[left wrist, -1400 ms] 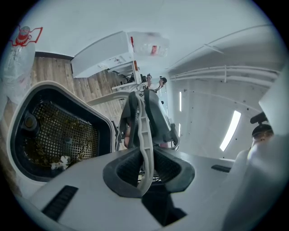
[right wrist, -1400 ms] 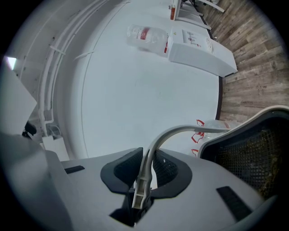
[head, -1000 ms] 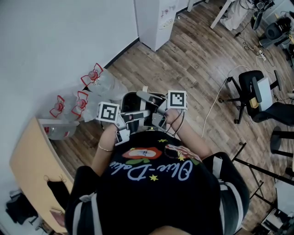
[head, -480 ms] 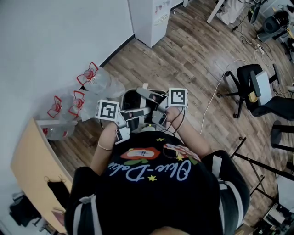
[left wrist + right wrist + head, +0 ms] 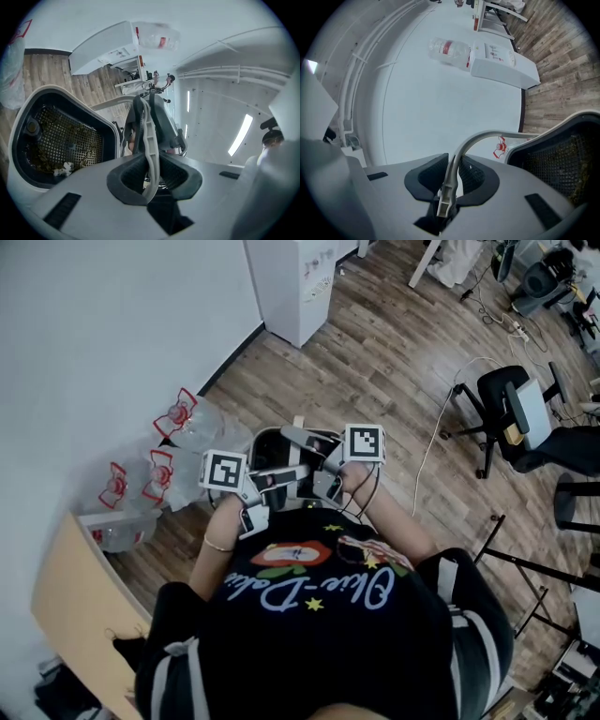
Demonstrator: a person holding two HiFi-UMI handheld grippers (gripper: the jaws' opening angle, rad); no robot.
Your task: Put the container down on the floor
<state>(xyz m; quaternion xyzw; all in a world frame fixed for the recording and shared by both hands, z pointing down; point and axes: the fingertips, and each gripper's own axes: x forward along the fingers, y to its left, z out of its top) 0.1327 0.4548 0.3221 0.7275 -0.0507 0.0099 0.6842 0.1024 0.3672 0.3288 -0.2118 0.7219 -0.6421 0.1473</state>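
A person is standing on a wood-plank floor [image 5: 394, 362] near a plain white wall, holding a container [image 5: 267, 440] up in front of the torso. The container is a rounded bin with a smooth white rim [image 5: 18, 117] and a dark inside. A perforated mesh basket [image 5: 65, 140], flecked with scraps, is sitting in it.

A thin, curved grey plastic handle [image 5: 302, 436] is arching over the bin. The left gripper [image 5: 272, 478] is pinching this handle [image 5: 149, 136] between its ribbed dark pads [image 5: 126, 173]. The right gripper [image 5: 323, 465] is clamping the same handle [image 5: 473, 139] at another spot.

To the left, crinkled clear plastic bags [image 5: 183, 418] with red ties are lying against the wall.
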